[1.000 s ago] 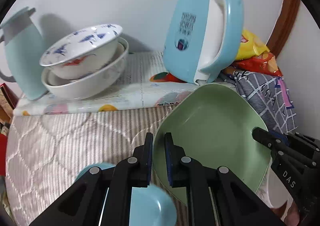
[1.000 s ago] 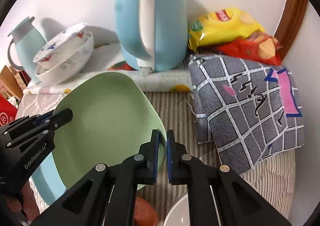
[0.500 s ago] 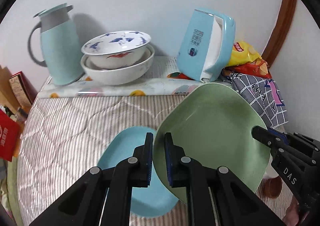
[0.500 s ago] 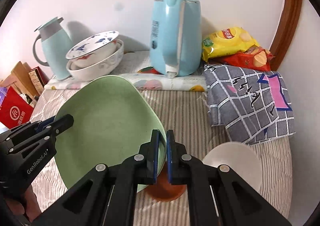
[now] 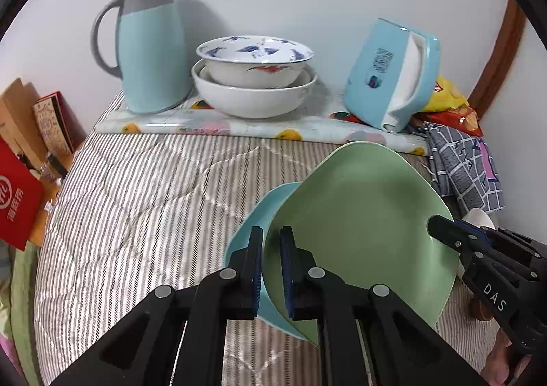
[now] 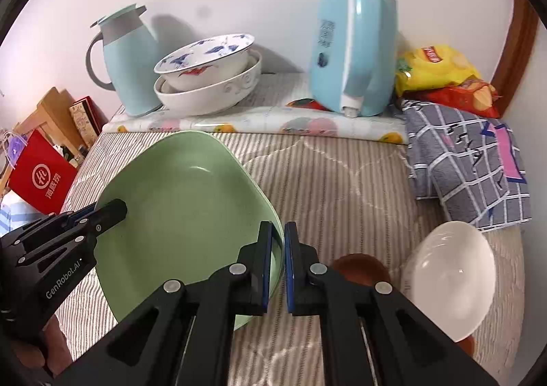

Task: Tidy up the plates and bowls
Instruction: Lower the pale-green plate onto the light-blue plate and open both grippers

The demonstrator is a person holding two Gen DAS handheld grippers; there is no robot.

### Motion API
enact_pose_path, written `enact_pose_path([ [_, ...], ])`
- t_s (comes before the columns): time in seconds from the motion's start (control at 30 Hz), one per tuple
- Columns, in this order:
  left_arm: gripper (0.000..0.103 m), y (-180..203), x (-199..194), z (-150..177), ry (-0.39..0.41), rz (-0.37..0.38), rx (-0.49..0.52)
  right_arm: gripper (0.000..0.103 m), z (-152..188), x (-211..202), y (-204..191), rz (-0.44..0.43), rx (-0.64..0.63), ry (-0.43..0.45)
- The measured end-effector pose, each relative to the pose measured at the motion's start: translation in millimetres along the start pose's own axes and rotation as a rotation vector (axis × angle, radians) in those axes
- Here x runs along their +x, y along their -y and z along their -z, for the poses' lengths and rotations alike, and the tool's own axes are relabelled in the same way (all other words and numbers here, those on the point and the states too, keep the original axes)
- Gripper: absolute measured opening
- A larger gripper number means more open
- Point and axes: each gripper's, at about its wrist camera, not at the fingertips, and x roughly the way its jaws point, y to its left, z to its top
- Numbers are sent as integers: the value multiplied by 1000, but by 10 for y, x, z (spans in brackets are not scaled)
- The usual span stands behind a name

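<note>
Plenty crowded the back of the striped quilted cover (image 5: 143, 201); along the wall a fruit-patterned mat (image 5: 239, 126) carried a pale blue thermos jug (image 5: 147, 44) at the left, then a large white bowl (image 5: 253, 97) with a fish-painted bowl (image 5: 254, 59) nested inside it, then a blue electric kettle (image 6: 352, 51) at the right; beside the kettle lay a yellow snack bag (image 6: 434, 70) on a red one (image 6: 468, 95), and a grey checked cloth (image 6: 468, 167) spread in front of them; off the left edge stood a red paper bag (image 6: 41, 177) and some boxes. Nearer the right gripper, a white bowl (image 6: 451, 273) sat tipped on its side, with a brown dish (image 6: 362, 270) just beside it, partly hidden behind the gripper.

Both tools were on the one piece: the left gripper (image 5: 271, 270) was pinched tight on the left rim of the green plate (image 5: 362, 229); the right gripper (image 6: 278, 263) was closed on the opposite rim, its pads (image 6: 268, 266) pressing the edge; the plate was tilted, its hollow face towards both cameras and empty. Under it lay a light blue plate (image 5: 253, 229) on the cover, mostly hidden by the green one; whether the two touched could not be told.
</note>
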Motion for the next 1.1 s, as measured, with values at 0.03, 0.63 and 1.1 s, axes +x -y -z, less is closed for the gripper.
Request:
enact_pose_path([
  [0.03,11,-29,30,9,-5,-4,-2,7,0,22,-19,0,-4,-1],
  [0.63,11,-260,448,135,-79,-22,-26,8,28,559,-201,3,-39,-74],
  [1.1,13,-279,542,167,-98,-35,20,9,46,742,-257,43,-82,-98],
])
